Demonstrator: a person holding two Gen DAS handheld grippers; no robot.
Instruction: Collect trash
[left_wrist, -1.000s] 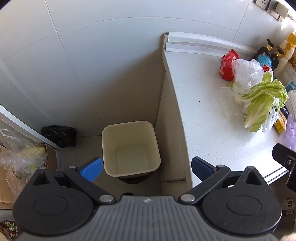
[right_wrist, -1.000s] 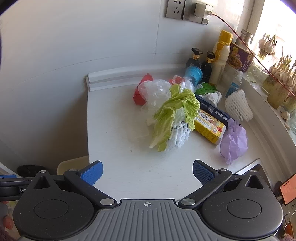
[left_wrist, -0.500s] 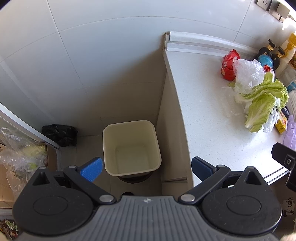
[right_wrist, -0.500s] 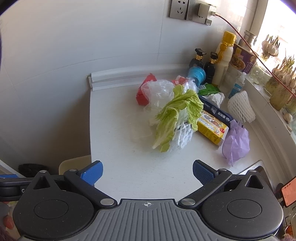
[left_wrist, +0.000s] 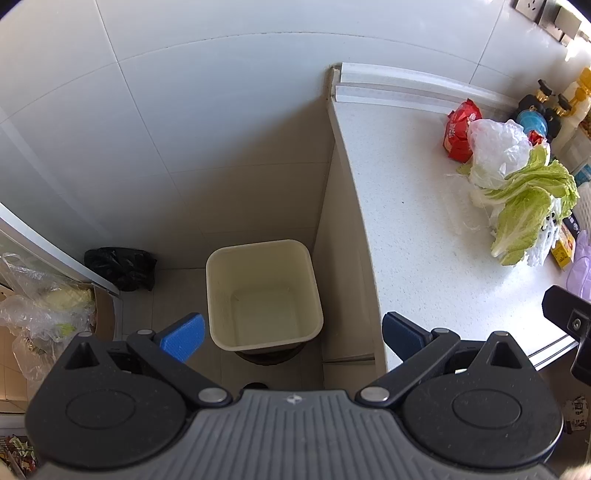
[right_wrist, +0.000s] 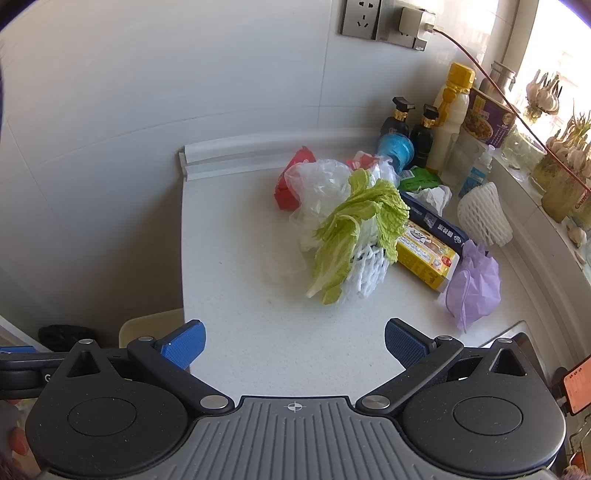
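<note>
- Left gripper (left_wrist: 291, 334): jaws spread wide, nothing between the blue pads. It hangs above the floor gap beside the counter end.
- Cream bin (left_wrist: 263, 293): square, open-topped, standing on the floor against the side of the counter, directly below the left gripper. Interior looks bare.
- Black bag (left_wrist: 120, 267): crumpled on the floor in the corner, left of the bin, apart from it.
- Right gripper (right_wrist: 293, 341): jaws likewise wide apart, holding nothing. It hovers over the near bare part of the white counter (right_wrist: 240, 295), short of the trash.
- Trash pile sits mid-counter: cabbage leaves (right_wrist: 351, 236) draped over white foam netting (right_wrist: 365, 271); a crumpled clear plastic bag (right_wrist: 321, 188) just behind, touching the leaves; a red wrapper (right_wrist: 290, 181) behind that.
- Right of the leaves: yellow box (right_wrist: 424, 254), touching a dark blue box behind it; a crumpled lilac bag (right_wrist: 474, 284) just beside the yellow box; a white foam fruit sleeve (right_wrist: 484, 216) upright farther back.
- Sauce bottles (right_wrist: 410, 131) stand along the wall, below a socket (right_wrist: 360, 16).
</note>
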